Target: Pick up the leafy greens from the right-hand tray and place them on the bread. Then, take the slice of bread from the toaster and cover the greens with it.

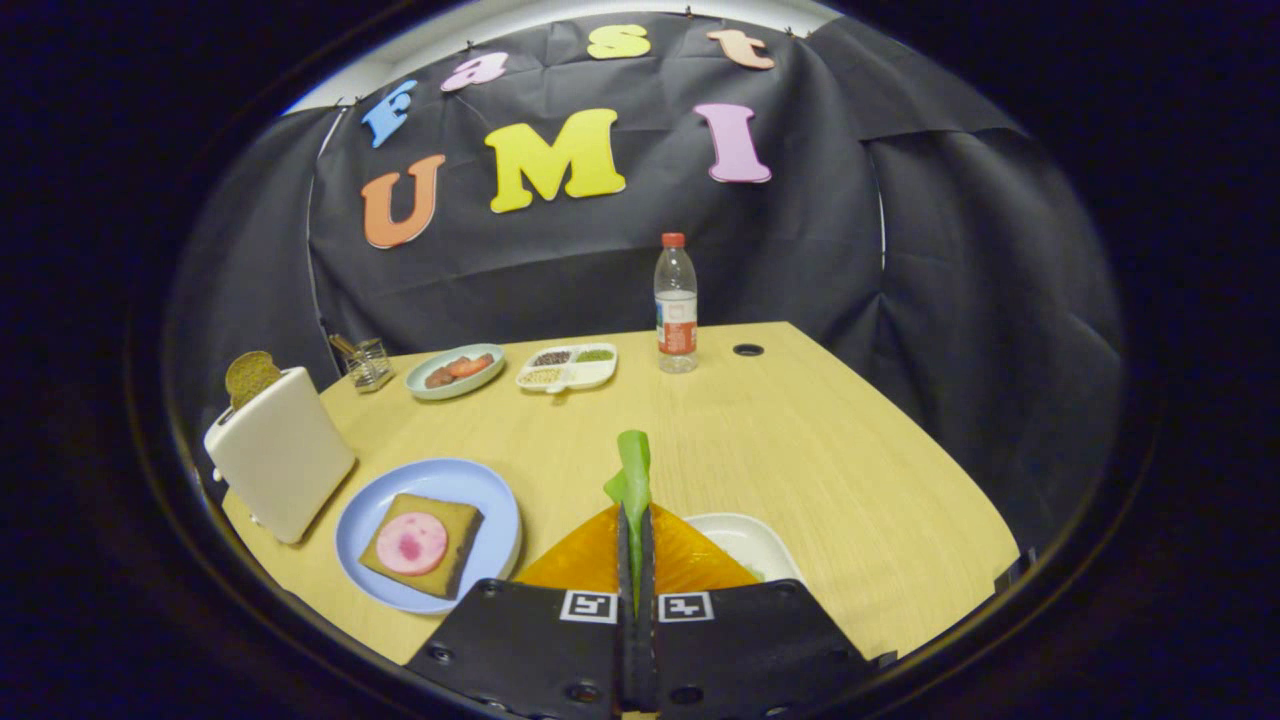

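My gripper (pixel 634 520) is shut on a green leaf (pixel 632 468), which sticks up from between the fingertips, lifted above the white tray (pixel 745 540) just under and right of the fingers. Left of the fingers lies a blue plate (pixel 495 510) holding a square slice of bread (pixel 452 570) topped with a pink round of ham (pixel 411 543). Further left stands a white toaster (pixel 280 455) with a brown slice of bread (pixel 250 376) poking out of its slot.
Beyond the fingers at the back of the wooden table stand a water bottle (pixel 676 305), a white divided dish of seeds (pixel 567 367), a green plate of food (pixel 456 371) and a small glass holder (pixel 368 362). A round hole (pixel 747 350) marks the tabletop by the bottle.
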{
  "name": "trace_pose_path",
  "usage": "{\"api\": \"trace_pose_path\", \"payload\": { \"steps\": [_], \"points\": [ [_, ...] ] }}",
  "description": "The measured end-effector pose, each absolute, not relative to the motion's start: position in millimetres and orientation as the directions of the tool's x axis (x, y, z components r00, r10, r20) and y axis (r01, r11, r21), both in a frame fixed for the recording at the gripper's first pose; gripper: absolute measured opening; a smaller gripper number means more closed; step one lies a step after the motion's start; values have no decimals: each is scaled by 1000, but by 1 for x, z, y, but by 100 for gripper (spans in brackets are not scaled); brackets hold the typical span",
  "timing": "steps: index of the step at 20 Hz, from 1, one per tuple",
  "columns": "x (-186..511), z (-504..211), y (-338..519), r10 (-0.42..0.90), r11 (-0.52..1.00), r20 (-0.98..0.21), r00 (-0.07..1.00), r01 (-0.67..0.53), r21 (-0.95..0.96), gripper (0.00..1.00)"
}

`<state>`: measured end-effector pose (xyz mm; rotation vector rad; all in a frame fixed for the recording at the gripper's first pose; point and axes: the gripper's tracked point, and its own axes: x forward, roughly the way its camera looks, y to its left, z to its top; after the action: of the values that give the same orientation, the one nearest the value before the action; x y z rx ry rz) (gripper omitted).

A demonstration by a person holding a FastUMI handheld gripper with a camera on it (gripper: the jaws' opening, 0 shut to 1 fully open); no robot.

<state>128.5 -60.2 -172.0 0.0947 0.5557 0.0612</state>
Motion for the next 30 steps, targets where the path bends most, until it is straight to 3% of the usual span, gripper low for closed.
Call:
{"api": "trace_pose_path", "payload": {
  "steps": [7,15,22,24,25,28,30],
  "points": [
    [126,-125,12,134,991,-454,881,-111,78,1],
    [136,-154,71,90,992,-505,858,-121,-29,1],
    [129,-169,129,158,986,-535,830,-161,42,1],
    [124,-177,144,198,980,-551,811,-171,100,2],
    [125,-182,150,208,978,-557,804,-171,119,9],
    [124,-192,156,216,976,-567,795,-161,146,9],
    [126,-197,160,223,974,-571,790,-156,165,23]
  ]
}}
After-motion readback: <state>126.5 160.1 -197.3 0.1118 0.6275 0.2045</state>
